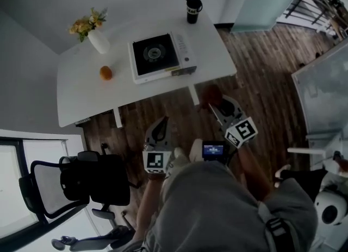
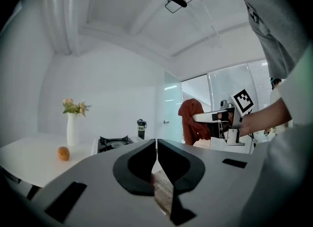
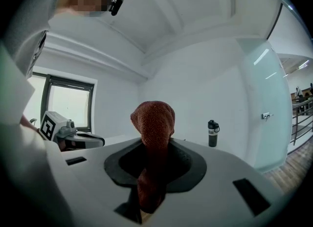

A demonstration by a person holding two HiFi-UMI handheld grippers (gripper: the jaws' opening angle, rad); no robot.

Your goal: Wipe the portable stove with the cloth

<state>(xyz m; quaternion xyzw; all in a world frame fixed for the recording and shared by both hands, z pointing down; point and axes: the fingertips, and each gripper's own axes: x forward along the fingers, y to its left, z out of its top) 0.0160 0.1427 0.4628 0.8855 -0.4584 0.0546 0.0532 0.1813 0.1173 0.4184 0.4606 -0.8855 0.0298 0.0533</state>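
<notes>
Portable stove [image 1: 159,55] shares table [image 1: 81,96] with vase [image 1: 99,42], orange [image 1: 106,73] and bottle [image 1: 193,9].

light: bright, even, indoor | src: daylight thru big glass window [image 3: 68,103] | shadows: faint, soft on white rectangular worktop [image 1: 76,99] | distortion: heavy fisheye + dark corners, both gripper views | focus: close foreground soft

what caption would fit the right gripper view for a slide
Right gripper, jaws shut on a rust-red cloth, with a dark bottle standing beyond.

Head view overhead, gripper views level, all sharing bottle [image 1: 193,9]
</notes>
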